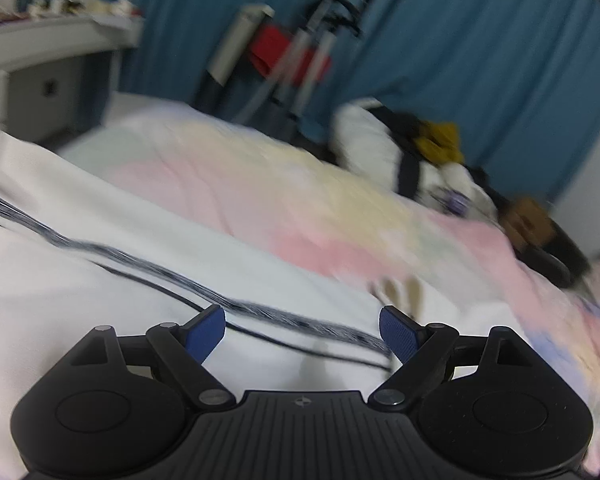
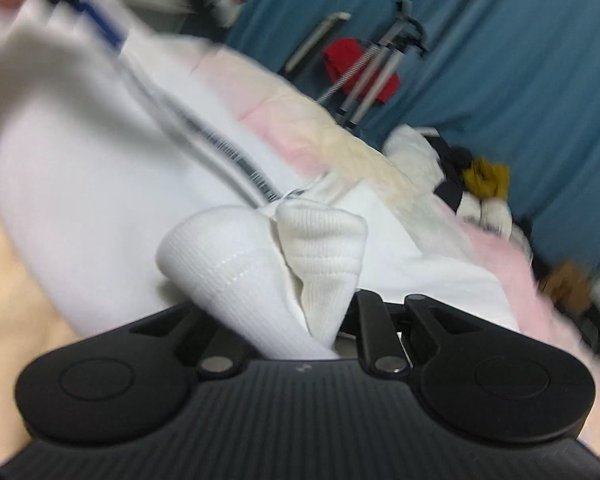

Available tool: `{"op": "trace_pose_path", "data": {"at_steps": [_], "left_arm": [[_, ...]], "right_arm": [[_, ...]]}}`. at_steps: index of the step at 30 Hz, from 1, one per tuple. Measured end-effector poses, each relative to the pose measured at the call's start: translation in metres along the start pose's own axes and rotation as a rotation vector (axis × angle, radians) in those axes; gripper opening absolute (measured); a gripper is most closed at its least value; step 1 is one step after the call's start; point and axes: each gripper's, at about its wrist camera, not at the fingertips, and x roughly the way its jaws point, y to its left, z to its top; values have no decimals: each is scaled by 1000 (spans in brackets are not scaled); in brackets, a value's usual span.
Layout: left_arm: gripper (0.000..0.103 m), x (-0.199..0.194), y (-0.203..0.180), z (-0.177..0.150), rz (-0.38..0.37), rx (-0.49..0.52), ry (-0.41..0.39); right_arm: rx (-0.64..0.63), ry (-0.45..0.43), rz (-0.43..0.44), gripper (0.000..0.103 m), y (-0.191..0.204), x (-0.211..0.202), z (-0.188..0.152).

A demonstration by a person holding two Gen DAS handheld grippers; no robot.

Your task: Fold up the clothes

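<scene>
Right tongs (image 2: 300,312) clamped on white garment (image 2: 260,264)

Black ribbed left gripper (image 1: 302,332), blue textured fingers (image 1: 206,334), silver pivot screws

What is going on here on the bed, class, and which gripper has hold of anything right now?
A person is folding a white garment with a dark stripe on a bed with a pastel cover. The right gripper is shut on the garment's ribbed white cuff, which bunches up between its fingers. The left gripper is open above the cloth, holding nothing. A pile of other clothes waits at the far edge of the bed.
</scene>
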Motion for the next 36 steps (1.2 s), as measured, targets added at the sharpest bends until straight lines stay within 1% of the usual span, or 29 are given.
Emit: {"op": "trace_pose_path", "data": {"at_steps": [2, 5, 7, 8, 10, 11, 13, 16, 17, 18, 19, 21, 23, 24, 27, 31, 34, 36], "left_arm": [[86, 13, -2, -2, -100, -35, 75], [86, 31, -6, -6, -250, -88, 186], [86, 54, -17, -8, -324, -83, 313], [86, 66, -24, -9, -343, -72, 365], [86, 85, -28, -7, -351, -86, 392], [86, 94, -29, -5, -354, -98, 399], [86, 111, -30, -3, -361, -123, 414], [86, 132, -30, 4, -415, -174, 443], [81, 138, -30, 7, -435, -185, 453], [71, 143, -30, 9, -441, -184, 453], [64, 146, -31, 11, -434, -172, 445], [36, 150, -31, 14, -419, -151, 431], [24, 155, -27, 16, -417, -152, 423], [19, 154, -24, 19, -419, -158, 411], [16, 149, -14, 28, -426, -189, 358], [16, 131, -2, 45, -428, -217, 289], [16, 107, 7, 57, -385, -186, 237], [16, 97, 15, 58, -329, -178, 230]], "right_arm": [[25, -6, 2, 14, -5, -7, 2], [5, -16, -9, 14, -5, -17, 4], [-47, 0, -14, 14, 2, -17, 5], [-102, 19, -23, 14, 9, -15, 6], [-182, 20, -36, 14, 17, -14, 4], [-199, 21, -35, 14, 19, -14, 4], [-189, 21, -15, 14, 16, -17, 4], [-196, 2, 5, 14, 14, -20, 7], [-202, -7, 7, 14, 14, -20, 7], [-209, -16, 7, 14, 15, -20, 8], [-212, -28, 6, 14, 15, -20, 9], [-205, -55, 7, 14, 14, -20, 10], [-180, -76, 17, 14, 11, -18, 14], [-166, -87, 21, 14, 10, -16, 16], [-125, -122, 29, 14, 9, -13, 23], [-80, -212, 37, 14, 14, -14, 35], [-21, -284, 63, 14, 16, -19, 45], [-4, -305, 102, 14, 22, -20, 48]]}}
